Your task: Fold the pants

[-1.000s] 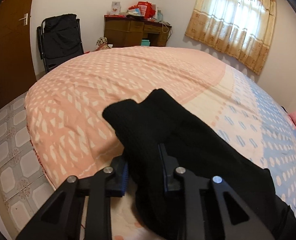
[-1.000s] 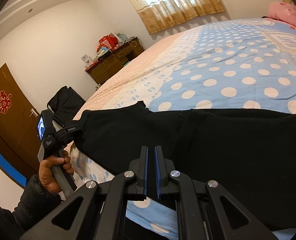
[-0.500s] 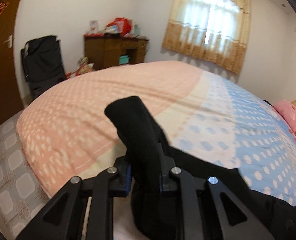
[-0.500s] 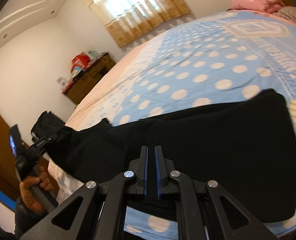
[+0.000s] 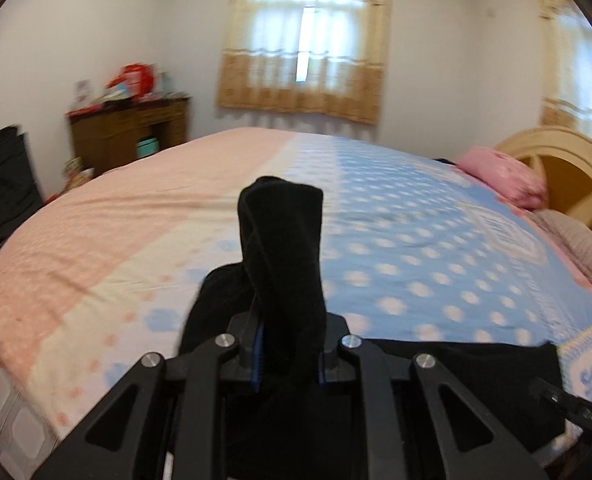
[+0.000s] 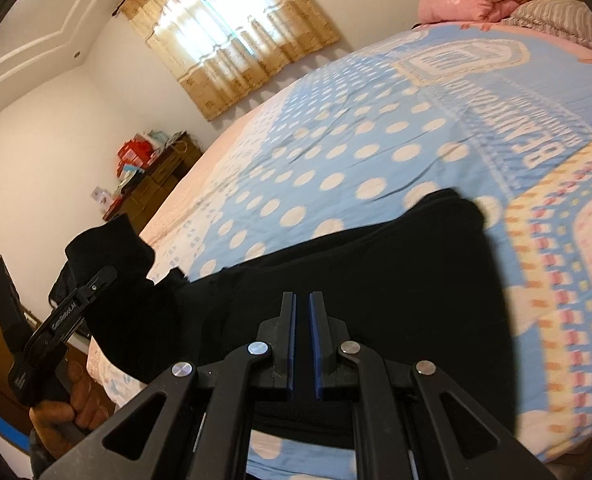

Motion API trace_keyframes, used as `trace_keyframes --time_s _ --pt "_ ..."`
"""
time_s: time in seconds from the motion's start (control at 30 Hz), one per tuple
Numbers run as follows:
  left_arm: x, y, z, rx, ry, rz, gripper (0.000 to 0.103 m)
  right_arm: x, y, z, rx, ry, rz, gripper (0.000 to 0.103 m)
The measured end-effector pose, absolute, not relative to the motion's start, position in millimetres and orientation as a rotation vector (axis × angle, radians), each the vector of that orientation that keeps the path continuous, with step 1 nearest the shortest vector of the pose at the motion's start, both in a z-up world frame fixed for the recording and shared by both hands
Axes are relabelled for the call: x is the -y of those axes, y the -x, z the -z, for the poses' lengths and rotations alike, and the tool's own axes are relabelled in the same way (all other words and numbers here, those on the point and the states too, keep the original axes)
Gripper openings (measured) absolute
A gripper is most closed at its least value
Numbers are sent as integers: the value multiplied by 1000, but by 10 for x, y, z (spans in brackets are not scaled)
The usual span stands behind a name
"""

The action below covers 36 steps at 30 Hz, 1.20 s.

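Black pants (image 6: 376,280) lie across the near edge of the bed. My left gripper (image 5: 290,344) is shut on the leg end of the pants (image 5: 284,240), which stands up bunched between the fingers, lifted off the bed. It also shows in the right wrist view (image 6: 96,284), at the left, held in a hand. My right gripper (image 6: 302,320) is shut, its pads nearly touching, low over the waist part of the pants. I cannot see cloth between its pads.
The bed cover (image 5: 416,240) is blue with white dots, pink toward the left. A pink pillow (image 5: 504,176) and wooden headboard (image 5: 568,168) are at the right. A wooden desk (image 5: 128,132) and a black chair (image 5: 0,180) stand by the left wall.
My left gripper has lifted the leg end and swung it right, toward the waist. The right gripper's view has turned toward the pillow end; the pants' waist edge now lies ahead of it.
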<state>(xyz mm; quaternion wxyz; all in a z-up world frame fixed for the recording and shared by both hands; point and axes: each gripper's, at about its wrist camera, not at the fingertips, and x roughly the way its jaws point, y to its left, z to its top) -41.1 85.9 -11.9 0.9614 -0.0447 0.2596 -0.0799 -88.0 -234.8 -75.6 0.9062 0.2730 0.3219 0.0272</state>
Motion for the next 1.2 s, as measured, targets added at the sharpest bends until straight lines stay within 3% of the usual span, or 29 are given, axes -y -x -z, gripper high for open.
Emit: trace_keyframes --time_s 0.5,0.97,1.17,1.2 --pt "369 803 70 -501 -71 533 19 2940 1366 695 -625 -590 65 7" --pt "1229 1157 398 -505 -298 704 20 3238 1643 695 -611 -612 138 7" --pt "1373 1260 594 -548 -427 734 27 3267 1670 664 -616 -590 165 7" --pt "1368 1289 589 -550 -439 755 38 3287 1666 648 -614 -595 165 7"
